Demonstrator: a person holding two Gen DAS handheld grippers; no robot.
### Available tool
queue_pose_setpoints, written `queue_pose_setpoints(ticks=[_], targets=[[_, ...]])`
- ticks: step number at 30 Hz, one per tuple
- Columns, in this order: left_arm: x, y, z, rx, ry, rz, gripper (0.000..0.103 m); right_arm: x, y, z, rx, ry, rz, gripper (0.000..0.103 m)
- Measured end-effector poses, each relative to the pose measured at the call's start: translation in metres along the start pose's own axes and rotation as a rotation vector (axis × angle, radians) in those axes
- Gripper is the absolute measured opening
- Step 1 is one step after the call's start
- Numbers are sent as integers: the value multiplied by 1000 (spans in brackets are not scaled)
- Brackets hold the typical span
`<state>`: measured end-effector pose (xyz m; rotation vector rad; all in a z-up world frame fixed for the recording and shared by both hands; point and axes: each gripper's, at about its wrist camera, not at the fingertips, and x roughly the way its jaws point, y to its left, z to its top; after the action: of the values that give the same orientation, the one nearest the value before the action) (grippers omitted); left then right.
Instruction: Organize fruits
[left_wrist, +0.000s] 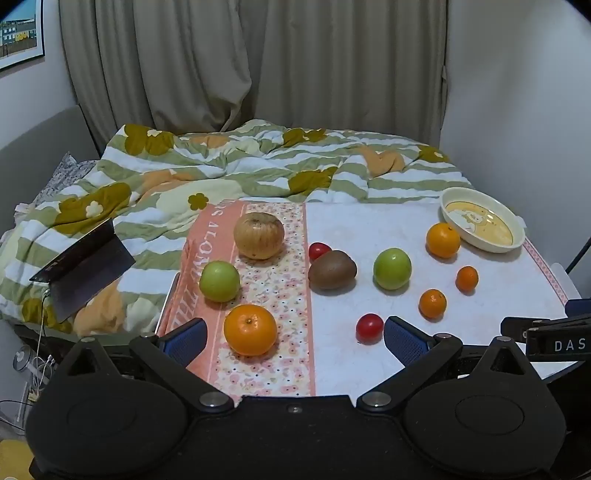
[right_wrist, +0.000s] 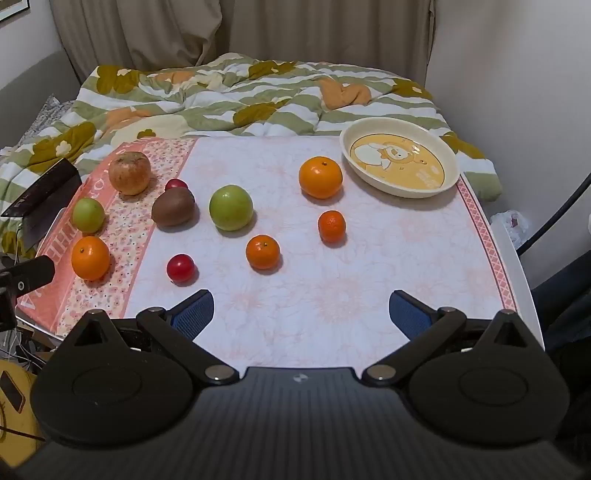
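2 wide open | left hand-held gripper (left_wrist: 293, 338) empty | right hand-held gripper (right_wrist: 301, 314) empty

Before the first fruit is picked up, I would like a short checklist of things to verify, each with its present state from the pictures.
1. Left gripper open, nothing between the fingers: ok.
2. Right gripper open, nothing held: ok.
3. Bowl upright with no fruit in it: ok.
4. Fruits lie apart with room to grasp: not ok for the kiwi and the far cherry tomato, which sit close together; touching or not, cannot tell.
5. Near cherry tomato free on all sides: ok.
6. Large orange beside the bowl, not inside it: ok.
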<state>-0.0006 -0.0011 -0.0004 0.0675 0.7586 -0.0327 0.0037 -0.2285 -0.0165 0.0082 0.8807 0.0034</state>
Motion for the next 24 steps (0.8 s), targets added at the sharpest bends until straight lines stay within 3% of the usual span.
queue_pose_setpoints(ticks=[24], targets=[[-5,2,3,-15,-10,8,102,-2,0,0,-18,2,10,103]])
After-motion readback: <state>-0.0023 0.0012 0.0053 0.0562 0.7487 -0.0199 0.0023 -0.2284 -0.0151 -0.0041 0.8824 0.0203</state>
